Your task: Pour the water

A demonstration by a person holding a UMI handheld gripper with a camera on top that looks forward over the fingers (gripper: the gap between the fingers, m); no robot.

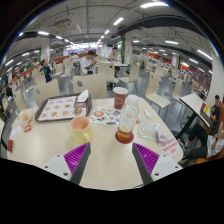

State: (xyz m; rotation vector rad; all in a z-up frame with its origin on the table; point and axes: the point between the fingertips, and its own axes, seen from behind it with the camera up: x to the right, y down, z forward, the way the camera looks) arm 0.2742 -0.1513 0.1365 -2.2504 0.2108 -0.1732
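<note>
A clear plastic bottle (127, 118) with an orange band at its base stands on the pale round table (45, 145), just ahead of my fingers and nearer the right one. A paper cup (120, 97) with a dark rim stands right behind the bottle. A yellow cup (80, 129) stands ahead of the left finger. My gripper (110, 152) is open and empty; the purple pads (70, 160) are wide apart, with bare table between them.
A tray (58, 108) with food lies at the back left, and a small plate (103, 115) sits beside it. Clear plastic wrapping (160, 135) lies to the right. A cup (25, 121) stands far left. Other tables and people fill the hall beyond.
</note>
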